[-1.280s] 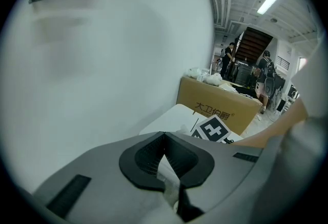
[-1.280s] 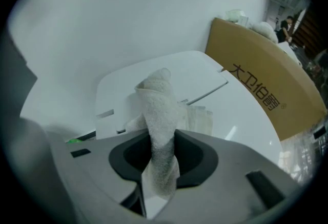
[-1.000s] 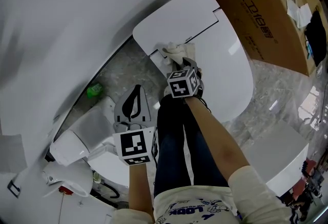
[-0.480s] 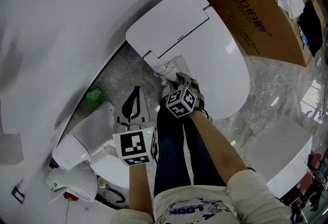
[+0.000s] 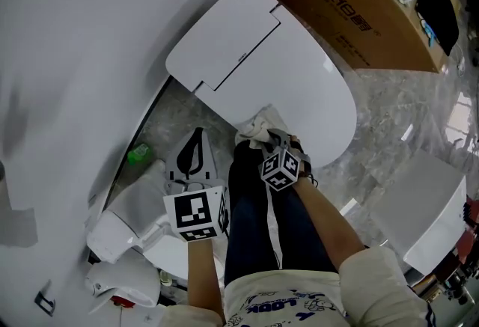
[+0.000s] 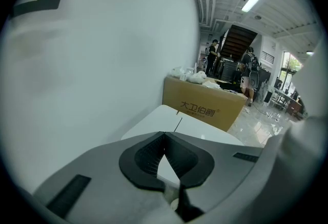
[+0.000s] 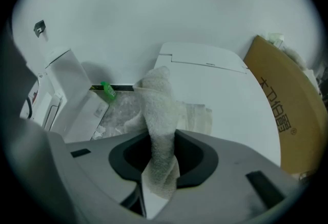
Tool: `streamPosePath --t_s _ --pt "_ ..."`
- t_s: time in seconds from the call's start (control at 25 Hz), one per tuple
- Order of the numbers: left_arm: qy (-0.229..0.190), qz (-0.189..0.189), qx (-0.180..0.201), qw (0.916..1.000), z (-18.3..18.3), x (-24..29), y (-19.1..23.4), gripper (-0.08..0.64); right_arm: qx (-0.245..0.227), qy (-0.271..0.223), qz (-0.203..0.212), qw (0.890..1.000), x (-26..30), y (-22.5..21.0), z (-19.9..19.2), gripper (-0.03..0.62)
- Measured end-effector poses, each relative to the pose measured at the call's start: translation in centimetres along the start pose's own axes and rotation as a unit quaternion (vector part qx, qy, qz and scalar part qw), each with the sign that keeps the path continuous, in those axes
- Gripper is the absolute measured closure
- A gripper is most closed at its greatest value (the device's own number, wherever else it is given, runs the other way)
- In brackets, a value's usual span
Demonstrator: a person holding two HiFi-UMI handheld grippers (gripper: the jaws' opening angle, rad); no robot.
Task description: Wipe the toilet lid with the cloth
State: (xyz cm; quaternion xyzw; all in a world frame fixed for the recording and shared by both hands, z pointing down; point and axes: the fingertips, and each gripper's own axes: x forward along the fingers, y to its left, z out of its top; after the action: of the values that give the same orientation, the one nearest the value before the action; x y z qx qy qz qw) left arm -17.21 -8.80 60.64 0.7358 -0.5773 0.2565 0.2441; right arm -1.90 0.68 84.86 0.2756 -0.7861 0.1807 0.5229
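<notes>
The white toilet lid (image 5: 299,82) lies shut below me, also visible in the right gripper view as the lid (image 7: 230,105). A pale crumpled cloth (image 5: 254,131) rests on the lid's near left edge. My right gripper (image 5: 269,142) is shut on it; the cloth (image 7: 156,100) runs up between the jaws of that gripper (image 7: 161,138) and trails onto the lid. My left gripper (image 5: 194,150) hangs to the left of the toilet, above the floor, off the lid. Its jaws (image 6: 164,135) meet at the tips with nothing between them.
A brown cardboard box (image 5: 352,4) stands right behind the toilet. A small green bottle (image 5: 138,155) lies on the marble floor by the white wall (image 5: 75,56). White toilet parts (image 5: 127,206) sit at lower left, another white fixture (image 5: 419,206) at right. My dark trouser legs (image 5: 251,221) are just before the bowl.
My right gripper has dragged the cloth from the back of the lid, near the tank, down to its near left edge. The left gripper has stayed put.
</notes>
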Motion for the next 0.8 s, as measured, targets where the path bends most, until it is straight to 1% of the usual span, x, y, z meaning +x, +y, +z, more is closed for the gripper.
streamPosePath --t_s 0.24,0.44,0.64,0.8 --pt "-0.002 -0.033 0.030 0.9990 1.4 1.0 -3.5 0.557 0.035 0.019 -0.002 0.999 -2.4 -0.8 -6.3 0.489" --pt "-0.002 -0.064 0.055 0.9965 2.1 1.7 -7.0 0.557 0.090 0.043 -0.019 0.995 -4.7 -2.0 -12.6 0.489" --pt "0.001 -0.092 0.079 0.9926 2.7 2.3 -10.3 0.557 0.157 0.076 -0.044 0.984 -7.1 -3.6 -19.1 0.489" --pt "0.001 -0.107 0.093 0.9899 3.2 2.6 -12.3 0.557 0.200 0.089 -0.058 0.974 -8.5 -4.6 -22.5 0.488"
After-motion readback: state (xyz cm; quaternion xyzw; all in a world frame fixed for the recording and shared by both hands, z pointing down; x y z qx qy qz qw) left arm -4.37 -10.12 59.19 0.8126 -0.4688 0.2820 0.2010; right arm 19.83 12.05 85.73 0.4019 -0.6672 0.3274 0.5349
